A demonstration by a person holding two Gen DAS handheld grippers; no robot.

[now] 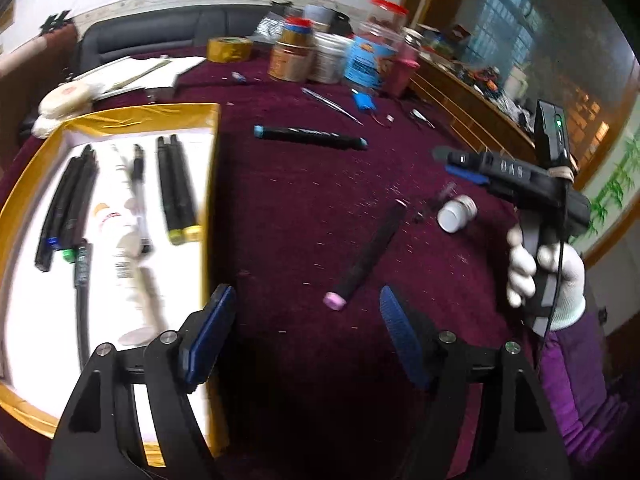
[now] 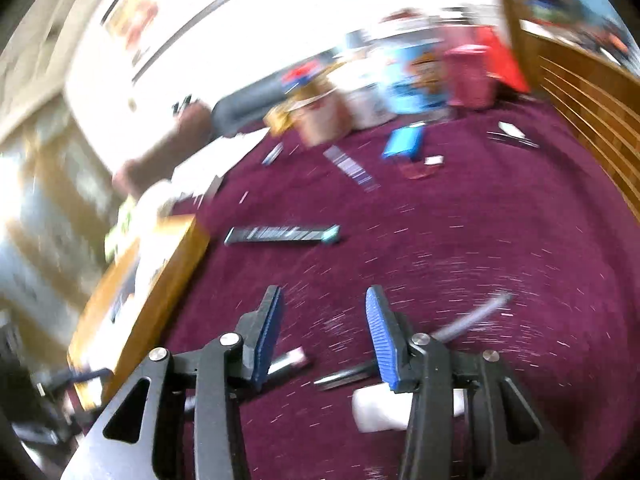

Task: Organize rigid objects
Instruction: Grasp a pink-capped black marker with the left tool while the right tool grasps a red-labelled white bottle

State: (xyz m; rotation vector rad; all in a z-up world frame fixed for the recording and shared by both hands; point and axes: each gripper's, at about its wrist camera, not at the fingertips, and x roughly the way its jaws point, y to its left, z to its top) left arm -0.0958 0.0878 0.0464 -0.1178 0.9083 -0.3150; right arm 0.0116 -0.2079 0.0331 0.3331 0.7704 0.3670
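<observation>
Lying loose on the worktop (image 1: 304,208), pink-capped marker (image 1: 370,252): light, stiff, slippery; best pinched mid-barrel; left tool (image 1: 306,332) and right tool (image 2: 322,332) both spread, empty.

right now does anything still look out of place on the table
Yes. Two black markers lie loose on the maroon cloth instead of in the gold-rimmed tray with the rest: a pink-capped marker lying diagonally and a blue-capped marker farther back. A small white jar lies tipped on its side.
</observation>
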